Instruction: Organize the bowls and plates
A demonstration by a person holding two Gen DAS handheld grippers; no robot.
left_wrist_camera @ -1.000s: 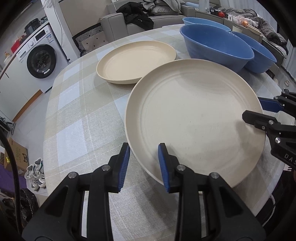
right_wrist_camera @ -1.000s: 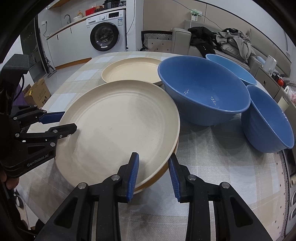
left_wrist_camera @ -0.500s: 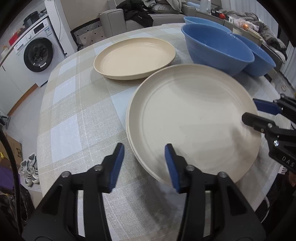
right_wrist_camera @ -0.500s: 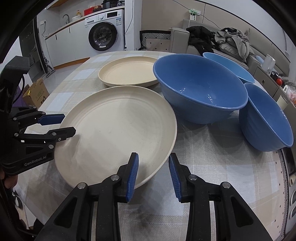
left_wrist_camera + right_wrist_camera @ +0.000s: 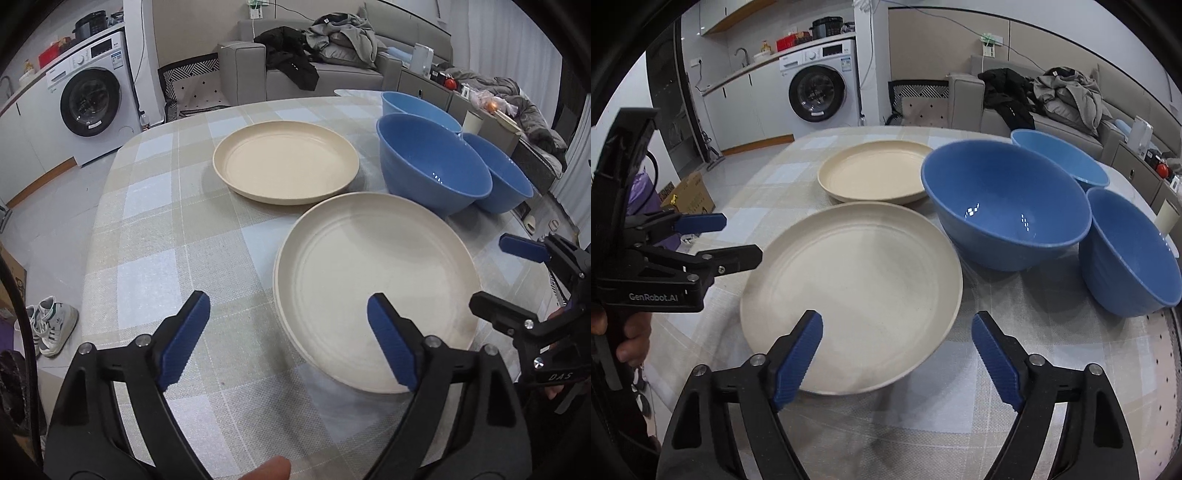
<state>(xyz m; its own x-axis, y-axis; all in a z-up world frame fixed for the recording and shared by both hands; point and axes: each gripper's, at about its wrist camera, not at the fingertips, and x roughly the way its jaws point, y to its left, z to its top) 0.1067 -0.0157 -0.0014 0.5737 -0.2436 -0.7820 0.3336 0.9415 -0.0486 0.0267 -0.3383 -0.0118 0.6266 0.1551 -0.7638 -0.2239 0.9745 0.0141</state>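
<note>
A big cream plate [image 5: 376, 280] [image 5: 853, 288] lies flat on the checked tablecloth, and a second rim shows just under its left edge. My left gripper [image 5: 286, 306] [image 5: 738, 238] hovers over its left rim. Above the near rim hangs my right gripper [image 5: 897, 321] [image 5: 491, 273]. Both sets of jaws are opening wide, and no pad touches the plate. Another cream plate [image 5: 286, 164] [image 5: 875, 171] sits farther back. To the right stand three blue bowls: a large one [image 5: 432, 166] [image 5: 1004, 199], one behind it [image 5: 417, 107] [image 5: 1060, 157], and one at the right [image 5: 506, 170] [image 5: 1126, 251].
The round table [image 5: 155, 229] ends close on the left, with shoes [image 5: 51, 325] on the floor below. A washing machine [image 5: 820, 92] and a sofa with clothes [image 5: 325, 55] stand beyond the table. A small cream cup [image 5: 1167, 218] stands at the far right edge.
Both grippers went from nearly shut on the plate's rim to wide open and lifted back a little. The plate, tilted a second ago, now lies flat.
</note>
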